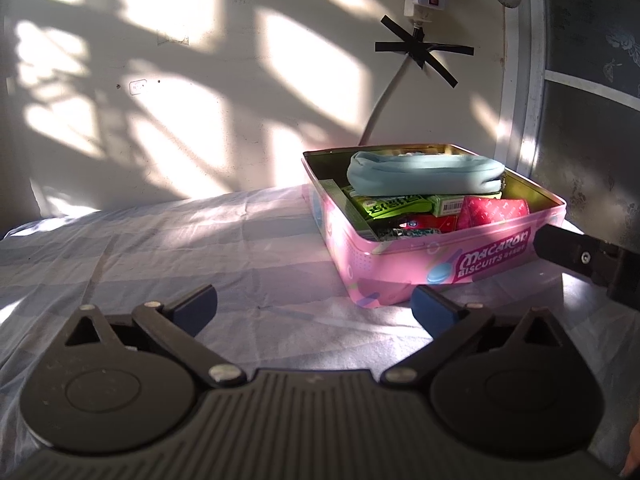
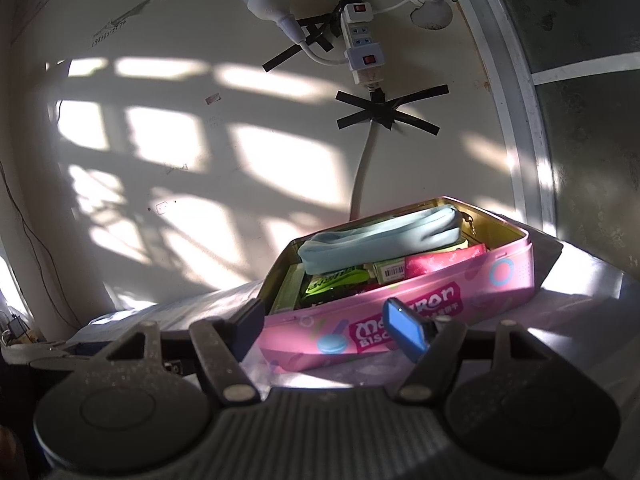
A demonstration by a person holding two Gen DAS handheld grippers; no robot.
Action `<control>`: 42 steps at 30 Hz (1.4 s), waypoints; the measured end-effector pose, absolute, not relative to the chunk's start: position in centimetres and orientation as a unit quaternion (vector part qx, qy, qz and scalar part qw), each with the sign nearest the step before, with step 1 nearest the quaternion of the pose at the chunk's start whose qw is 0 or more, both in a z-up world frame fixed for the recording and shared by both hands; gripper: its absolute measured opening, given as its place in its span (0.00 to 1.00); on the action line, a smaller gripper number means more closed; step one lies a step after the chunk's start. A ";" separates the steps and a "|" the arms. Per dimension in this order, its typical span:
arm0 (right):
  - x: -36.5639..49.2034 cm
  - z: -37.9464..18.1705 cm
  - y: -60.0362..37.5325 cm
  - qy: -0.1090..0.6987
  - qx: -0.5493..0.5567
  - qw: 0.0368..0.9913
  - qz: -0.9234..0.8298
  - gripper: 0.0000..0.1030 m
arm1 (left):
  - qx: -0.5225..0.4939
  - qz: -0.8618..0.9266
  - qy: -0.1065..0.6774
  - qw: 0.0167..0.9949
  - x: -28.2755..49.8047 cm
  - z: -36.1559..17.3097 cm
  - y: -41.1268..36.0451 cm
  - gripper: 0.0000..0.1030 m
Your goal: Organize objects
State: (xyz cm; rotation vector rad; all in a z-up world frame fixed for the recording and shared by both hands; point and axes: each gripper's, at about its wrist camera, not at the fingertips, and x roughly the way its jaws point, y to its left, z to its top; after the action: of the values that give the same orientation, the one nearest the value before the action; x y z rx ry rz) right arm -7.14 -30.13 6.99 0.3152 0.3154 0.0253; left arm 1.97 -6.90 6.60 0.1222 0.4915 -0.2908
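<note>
A pink Macaron Biscuits tin point(image 1: 492, 258) stands open on the bed, right of centre; it also shows in the right wrist view point(image 2: 404, 320). In it lie a light blue pouch point(image 1: 424, 174) point(image 2: 380, 238), green packets point(image 1: 394, 205) point(image 2: 336, 282) and a red packet point(image 1: 494, 212) point(image 2: 444, 260). My left gripper point(image 1: 316, 308) is open and empty, low over the sheet just in front of the tin's left corner. My right gripper point(image 2: 326, 326) is open and empty, close against the tin's front wall; part of it shows at the right edge of the left wrist view point(image 1: 580, 258).
The bed's pale checked sheet point(image 1: 180, 248) spreads left of the tin. Behind is a sunlit wall with a taped power strip point(image 2: 362, 40) and cable point(image 2: 364, 168). A dark window with a white frame point(image 1: 532, 80) is at the right.
</note>
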 end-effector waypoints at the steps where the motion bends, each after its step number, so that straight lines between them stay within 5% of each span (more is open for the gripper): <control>1: -7.2 7.0 -30.1 0.157 0.156 0.975 0.013 0.66 | 0.060 -0.140 0.242 0.958 2.0 6.6 -6.9 1.00; 42: -6.7 6.2 -30.6 0.174 0.172 0.970 0.005 0.69 | 0.078 -0.113 0.267 0.954 2.3 6.1 -6.7 1.00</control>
State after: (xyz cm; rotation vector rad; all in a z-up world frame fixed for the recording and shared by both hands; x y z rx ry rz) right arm -6.75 -30.61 6.22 0.3474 0.3521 0.0099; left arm 2.31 -6.75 6.14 0.1587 0.5430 -0.2292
